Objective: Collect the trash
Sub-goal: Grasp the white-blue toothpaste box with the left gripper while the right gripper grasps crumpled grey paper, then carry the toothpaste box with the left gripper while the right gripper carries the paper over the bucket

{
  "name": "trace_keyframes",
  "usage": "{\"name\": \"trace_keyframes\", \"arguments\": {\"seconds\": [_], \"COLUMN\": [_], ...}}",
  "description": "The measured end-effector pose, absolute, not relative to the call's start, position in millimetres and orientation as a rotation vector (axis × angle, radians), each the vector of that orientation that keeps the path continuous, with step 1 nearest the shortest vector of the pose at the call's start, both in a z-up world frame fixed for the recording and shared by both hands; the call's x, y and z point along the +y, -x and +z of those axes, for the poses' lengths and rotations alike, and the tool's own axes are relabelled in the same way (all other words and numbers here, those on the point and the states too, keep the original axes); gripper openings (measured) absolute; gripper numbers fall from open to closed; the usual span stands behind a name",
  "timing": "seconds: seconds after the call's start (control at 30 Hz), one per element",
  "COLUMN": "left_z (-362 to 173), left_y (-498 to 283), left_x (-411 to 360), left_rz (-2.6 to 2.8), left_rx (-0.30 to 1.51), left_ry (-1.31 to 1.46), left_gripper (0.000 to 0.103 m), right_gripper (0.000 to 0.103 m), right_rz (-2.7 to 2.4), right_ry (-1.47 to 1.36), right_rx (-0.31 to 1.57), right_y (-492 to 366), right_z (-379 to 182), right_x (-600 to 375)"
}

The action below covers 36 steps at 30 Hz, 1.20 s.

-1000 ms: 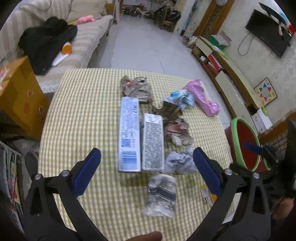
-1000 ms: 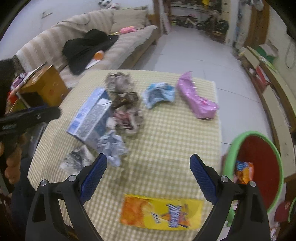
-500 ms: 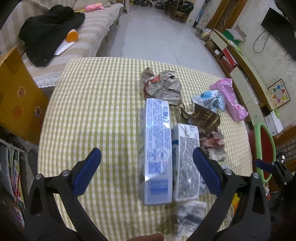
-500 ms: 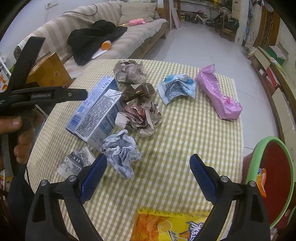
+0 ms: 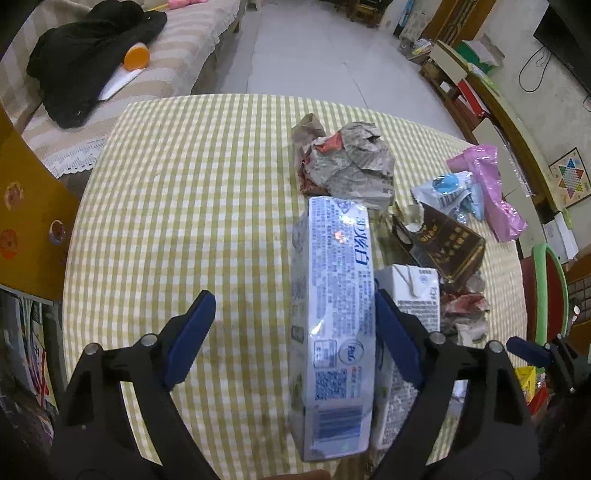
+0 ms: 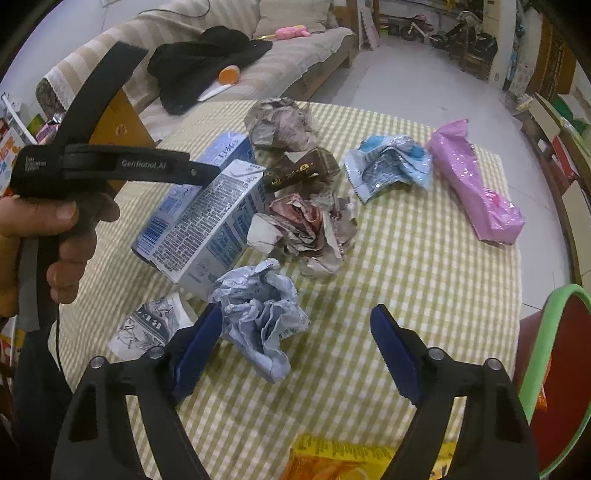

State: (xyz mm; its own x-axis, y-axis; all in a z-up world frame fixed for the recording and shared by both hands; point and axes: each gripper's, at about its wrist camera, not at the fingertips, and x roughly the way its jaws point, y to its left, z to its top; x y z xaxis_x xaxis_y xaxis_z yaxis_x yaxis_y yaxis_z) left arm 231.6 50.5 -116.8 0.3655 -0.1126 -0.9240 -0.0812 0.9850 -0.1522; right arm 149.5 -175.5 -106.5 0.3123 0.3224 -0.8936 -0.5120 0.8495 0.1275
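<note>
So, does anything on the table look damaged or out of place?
Apart from the crumpled trash, the brown box stands out: its top edge is torn open, beside the toothpaste box. The yellow snack bag lies apart, at the near table edge.

I see a striped sofa (image 6: 306, 55) at 12 o'clock, black clothing (image 6: 199, 66) heaped on it, a pink toy (image 6: 291, 32) beyond, yellow box (image 5: 26, 221) at 9 o'clock, game board (image 5: 570, 179) at 2 o'clock.

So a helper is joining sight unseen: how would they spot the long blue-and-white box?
On the yellow checked table, look at the left edge of the trash cluster. The long blue-and-white box lies there beside a shorter grey-printed carton, between the open left gripper fingers. It is the longest, flattest, uncrumpled piece.
</note>
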Motion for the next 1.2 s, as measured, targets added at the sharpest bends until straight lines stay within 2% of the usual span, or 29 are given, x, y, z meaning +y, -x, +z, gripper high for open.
{"name": "trace_keyframes", "arguments": {"seconds": [0.2, 0.3, 0.4, 0.57, 0.63, 0.73, 0.77, 0.83, 1.2], "left_z": [-121.2, -121.8, -124.2, -137.7, -137.4, -131.7, -127.8, -121.8, -62.0], "left_y": [-238.6, -239.3, -240.2, -242.1, -240.4, -237.5, -236.4, -234.1, -202.1], "left_x": [48.8, 48.4, 50.8, 47.0, 45.2, 42.1, 40.4, 40.4, 54.1], "left_rz": [-0.022, -0.021, -0.020, -0.004, -0.014, -0.038, -0.034, -0.037, 0.003], "left_rx": [1.210, 1.212, 1.219, 1.248, 1.243, 1.230, 1.224, 1.210, 1.092], "left_ry": [0.200, 0.208, 0.218, 0.183, 0.185, 0.203, 0.194, 0.192, 0.147], "left_gripper": [0.079, 0.079, 0.079, 0.077, 0.060, 0.036, 0.036, 0.036, 0.036], "right_gripper": [0.075, 0.071, 0.062, 0.058, 0.050, 0.045, 0.045, 0.036, 0.036], "right_rz": [0.590, 0.607, 0.624, 0.641, 0.649, 0.651, 0.651, 0.648, 0.603], "right_ry": [0.173, 0.167, 0.158, 0.150, 0.149, 0.153, 0.153, 0.153, 0.092], "right_rx": [1.140, 1.160, 1.172, 1.185, 1.178, 1.177, 1.177, 1.172, 1.130], "right_y": [-153.4, -154.5, -153.5, -152.9, -151.4, -149.8, -149.3, -148.5, -148.7], "right_z": [-110.7, -116.1, -118.1, -120.1, -118.2, -116.6, -115.8, -113.7, -81.8], "right_x": [-169.1, -163.2, -159.2, -155.7, -156.7, -158.4, -158.7, -159.9, -182.0]}}
